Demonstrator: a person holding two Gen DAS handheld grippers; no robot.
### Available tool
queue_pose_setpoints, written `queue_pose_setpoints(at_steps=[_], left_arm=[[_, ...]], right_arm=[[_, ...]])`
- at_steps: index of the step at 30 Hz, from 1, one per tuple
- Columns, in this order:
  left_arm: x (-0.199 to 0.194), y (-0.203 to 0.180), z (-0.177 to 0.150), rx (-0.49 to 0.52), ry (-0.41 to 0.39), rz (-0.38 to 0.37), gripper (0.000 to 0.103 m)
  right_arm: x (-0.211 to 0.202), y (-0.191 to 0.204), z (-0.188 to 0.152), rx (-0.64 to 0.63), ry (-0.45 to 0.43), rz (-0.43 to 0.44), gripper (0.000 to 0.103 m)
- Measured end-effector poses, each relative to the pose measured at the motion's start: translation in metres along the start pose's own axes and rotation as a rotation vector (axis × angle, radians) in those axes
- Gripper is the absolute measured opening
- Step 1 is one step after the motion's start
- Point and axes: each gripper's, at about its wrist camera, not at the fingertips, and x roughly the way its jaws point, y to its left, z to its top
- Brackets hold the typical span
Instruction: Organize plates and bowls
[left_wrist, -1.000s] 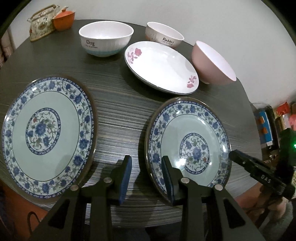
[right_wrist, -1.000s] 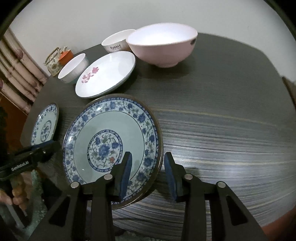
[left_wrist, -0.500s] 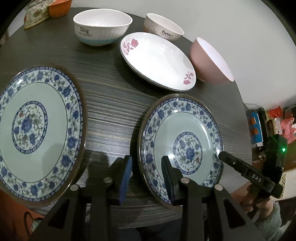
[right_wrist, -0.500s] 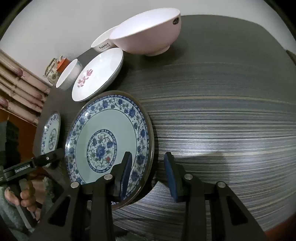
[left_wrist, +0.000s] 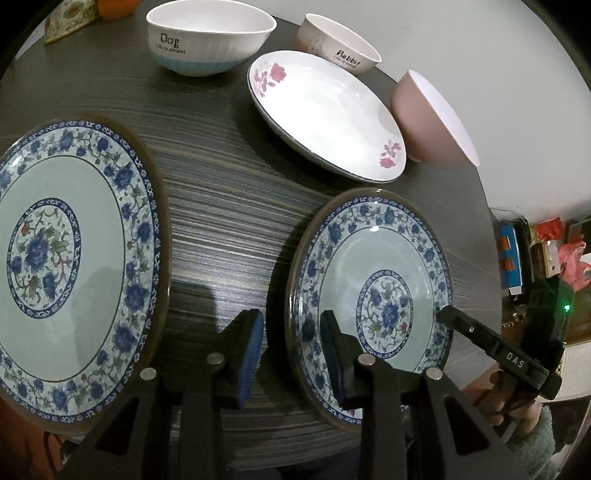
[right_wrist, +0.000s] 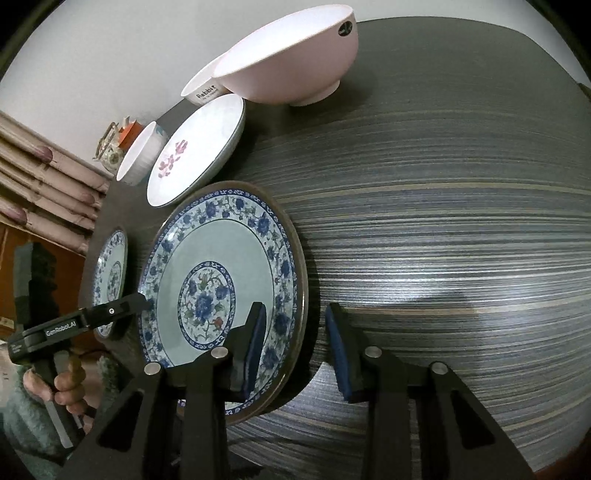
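Both grippers have sunk toward the near blue-and-white floral porcelain plate (left_wrist: 373, 284), their jaws just closing a little with its rim between them.

The left gripper (left_wrist: 291, 354) straddles that plate's left rim and the right gripper (right_wrist: 295, 347) its right rim; each stands at a narrow gap, and whether the pads touch the rim cannot be told. The plate lies flat near the front edge of the dark striped round table (right_wrist: 443, 221). A second matching blue-and-white plate (left_wrist: 70, 258) lies well apart to its left. Behind are a white plate with pink flowers (left_wrist: 325, 114), a pink bowl (left_wrist: 432, 118), a white "Dog" bowl (left_wrist: 210, 40) and a white "Rabbit" cup (left_wrist: 338, 42).
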Motion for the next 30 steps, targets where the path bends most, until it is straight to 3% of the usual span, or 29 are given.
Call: queue_pose_setpoints(at_steps=[7, 11, 30], left_arm=[[0.003, -0.004, 0.001, 0.024, 0.005, -0.009, 0.03], [0.005, -0.006, 0.002, 0.033, 0.009, -0.007, 0.022], [-0.012, -0.005, -0.001, 0.052, -0.024, 0.028, 0.019]], right_arm=[[0.003, -0.001, 0.002, 0.002, 0.009, 0.022, 0.022], [0.006, 0.001, 0.001, -0.004, 0.017, 0.035, 0.017], [0.004, 0.009, -0.004, -0.003, 0.016, 0.036, 0.016]])
